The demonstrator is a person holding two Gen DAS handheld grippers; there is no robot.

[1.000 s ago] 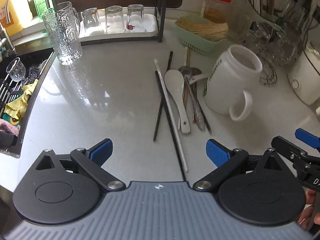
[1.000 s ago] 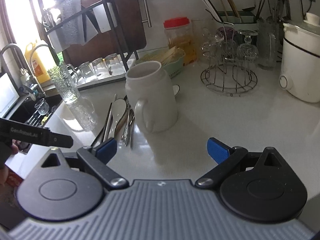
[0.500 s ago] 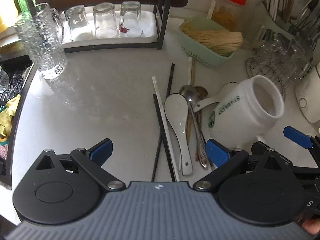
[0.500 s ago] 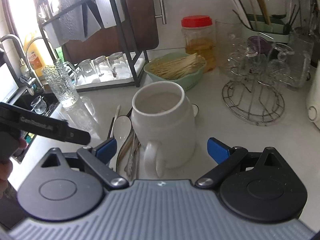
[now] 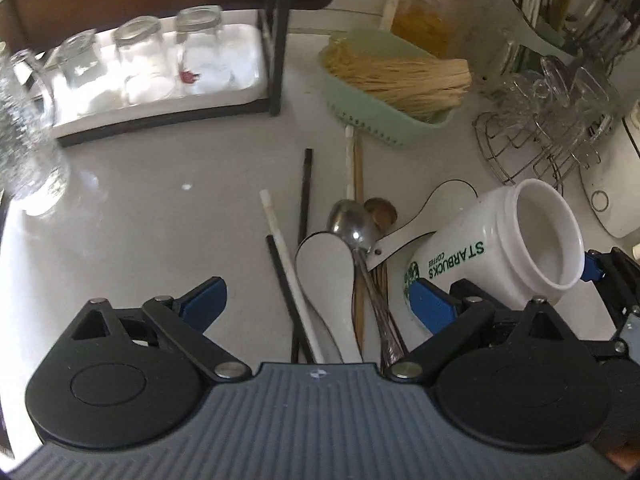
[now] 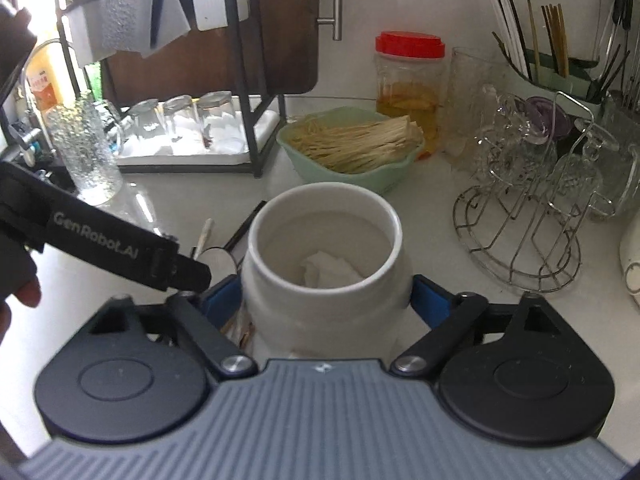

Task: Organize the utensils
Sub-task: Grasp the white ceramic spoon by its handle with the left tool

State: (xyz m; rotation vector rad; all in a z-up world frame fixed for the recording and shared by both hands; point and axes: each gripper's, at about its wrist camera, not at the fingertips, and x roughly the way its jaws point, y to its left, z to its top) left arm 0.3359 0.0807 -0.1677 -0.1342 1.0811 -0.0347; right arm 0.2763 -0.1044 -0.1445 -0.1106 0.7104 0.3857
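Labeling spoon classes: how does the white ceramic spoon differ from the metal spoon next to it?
The white ceramic spoon is opaque white with a broad, flat bowl; the metal spoon is shiny steel with a smaller oval bowl. The ceramic spoon's handle is wide, the metal spoon's thin. Both lie side by side on the counter, between the left hand-held gripper fingers.

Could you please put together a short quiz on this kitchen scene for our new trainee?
1. True or false: the white mug sits between the fingers of the right gripper.
2. What colour is the lid of the jar behind the green basket?
3. Which lies between the left gripper's fingers? A) a glass B) the white spoon and chopsticks C) nothing

Key
1. True: a blue pad stands on each side of the mug.
2. Red.
3. B: the loose utensils lie on the counter, with the left jaws wide apart above them.
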